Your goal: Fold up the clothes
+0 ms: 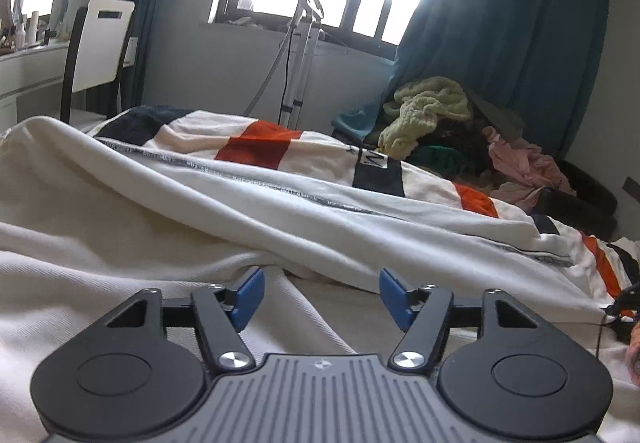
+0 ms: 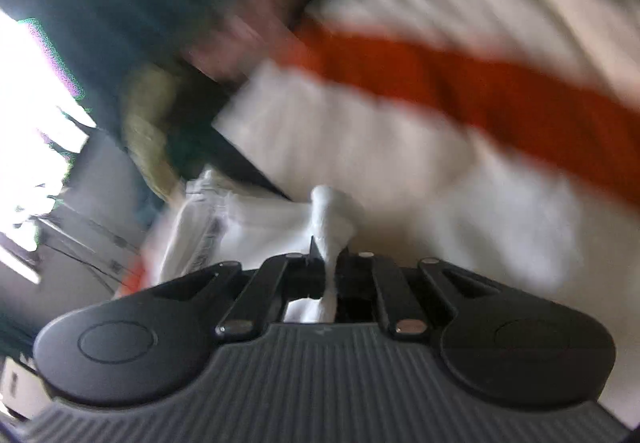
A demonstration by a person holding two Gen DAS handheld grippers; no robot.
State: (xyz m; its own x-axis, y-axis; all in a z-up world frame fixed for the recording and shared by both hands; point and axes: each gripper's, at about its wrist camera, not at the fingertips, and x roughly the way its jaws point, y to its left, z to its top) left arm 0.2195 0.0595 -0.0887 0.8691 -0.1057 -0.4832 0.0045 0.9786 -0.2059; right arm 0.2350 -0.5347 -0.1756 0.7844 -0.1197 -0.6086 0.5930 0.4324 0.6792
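A white garment (image 1: 248, 203) with orange and dark blue blocks and a silver zip lies spread across the bed in the left wrist view. My left gripper (image 1: 322, 293) stands open low over its white cloth, blue pads (image 1: 250, 291) apart, nothing pinched between them. In the blurred right wrist view my right gripper (image 2: 330, 263) is shut on a bunched fold of the same white garment (image 2: 332, 215), which rises between the jaws. The orange stripe (image 2: 480, 87) runs across behind it.
A heap of other clothes (image 1: 436, 115), yellow, pink and dark, sits at the far right of the bed before a teal curtain (image 1: 520, 23). A white chair (image 1: 100, 47) and dresser stand at the left, a garment steamer (image 1: 298, 55) below the bright window.
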